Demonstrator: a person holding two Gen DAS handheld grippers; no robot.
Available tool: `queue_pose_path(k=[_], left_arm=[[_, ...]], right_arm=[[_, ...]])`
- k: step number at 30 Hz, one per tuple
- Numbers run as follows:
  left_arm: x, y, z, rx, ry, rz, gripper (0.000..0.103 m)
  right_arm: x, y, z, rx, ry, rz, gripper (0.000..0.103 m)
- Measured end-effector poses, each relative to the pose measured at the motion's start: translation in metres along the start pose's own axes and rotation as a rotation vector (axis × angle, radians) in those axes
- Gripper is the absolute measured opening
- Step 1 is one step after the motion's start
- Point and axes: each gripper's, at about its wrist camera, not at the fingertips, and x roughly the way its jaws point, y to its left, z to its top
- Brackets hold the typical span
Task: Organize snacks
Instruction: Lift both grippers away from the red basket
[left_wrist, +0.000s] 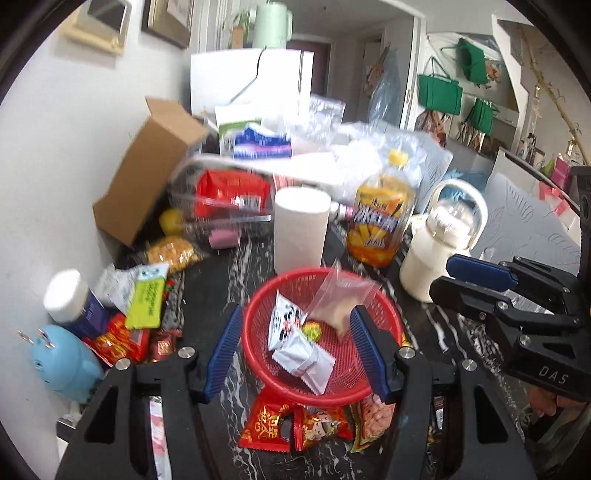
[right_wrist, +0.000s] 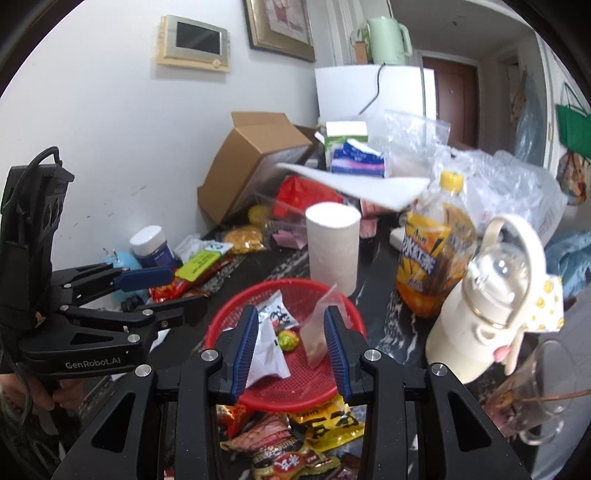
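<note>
Both tools gape empty above red basket (left_wrist: 258, 314); clear packet (left_wrist: 341, 295) leans upright inside.

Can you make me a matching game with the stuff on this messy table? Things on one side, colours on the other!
Things:
1. round plastic mesh basket
2. open cardboard box
3. cap of the tall tea bottle
4. hanging fabric tote bag

Colours:
A. green
B. yellow
C. red
D. brown

Pairs: 1-C, 2-D, 3-B, 4-A
</note>
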Motion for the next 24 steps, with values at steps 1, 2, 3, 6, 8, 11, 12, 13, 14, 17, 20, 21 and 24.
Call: queue_pose_path(k=[1,2,3,6,8,11,12,13,14,17,20,21,24], left_arm=[[-0.006,-0.001,0.003,0.004,-0.014,0.002,0.059],[-0.014,-0.003,0.005,0.009,-0.032,0.003,0.059],[-0.019,-0.004,0.007,0.011,-0.042,0.004,0.059],[-0.037,-0.01,0.011,0.019,-0.073,0.017,0.059],[-0.049,-0.015,0.011,0.031,-0.092,0.015,0.059],[-0.066,-0.02,0.009,0.035,-0.098,-0.032,0.059],[-0.071,-0.021,0.008,0.035,-0.099,-0.052,0.059],[-0.076,-0.023,0.007,0.036,-0.101,-0.069,0.059],[-0.081,-0.025,0.006,0.038,-0.103,-0.078,0.062],[-0.099,-0.033,0.0,0.051,-0.14,-0.092,0.081],[-0.112,-0.041,-0.008,0.071,-0.177,-0.064,0.087],[-0.115,-0.043,-0.011,0.074,-0.182,-0.062,0.091],[-0.122,-0.047,-0.022,0.077,-0.187,-0.068,0.098]], right_arm=[[-0.005,0.002,0.002,-0.002,-0.012,-0.002,0.037],[-0.012,0.004,0.004,-0.006,-0.026,-0.004,0.037],[-0.018,0.006,0.006,-0.008,-0.037,-0.008,0.037],[-0.041,0.013,0.01,-0.016,-0.078,-0.034,0.037],[-0.053,0.018,0.011,-0.023,-0.096,-0.046,0.04],[-0.072,0.026,0.009,-0.031,-0.111,-0.067,0.045],[-0.079,0.029,0.008,-0.03,-0.107,-0.082,0.045],[-0.083,0.03,0.008,-0.029,-0.108,-0.087,0.045],[-0.09,0.032,0.006,-0.026,-0.111,-0.089,0.045],[-0.106,0.035,0.001,-0.017,-0.12,-0.086,0.049],[-0.12,0.039,-0.006,-0.02,-0.136,-0.096,0.055],[-0.124,0.041,-0.008,-0.021,-0.138,-0.1,0.056],[-0.132,0.043,-0.016,-0.015,-0.141,-0.105,0.063]])
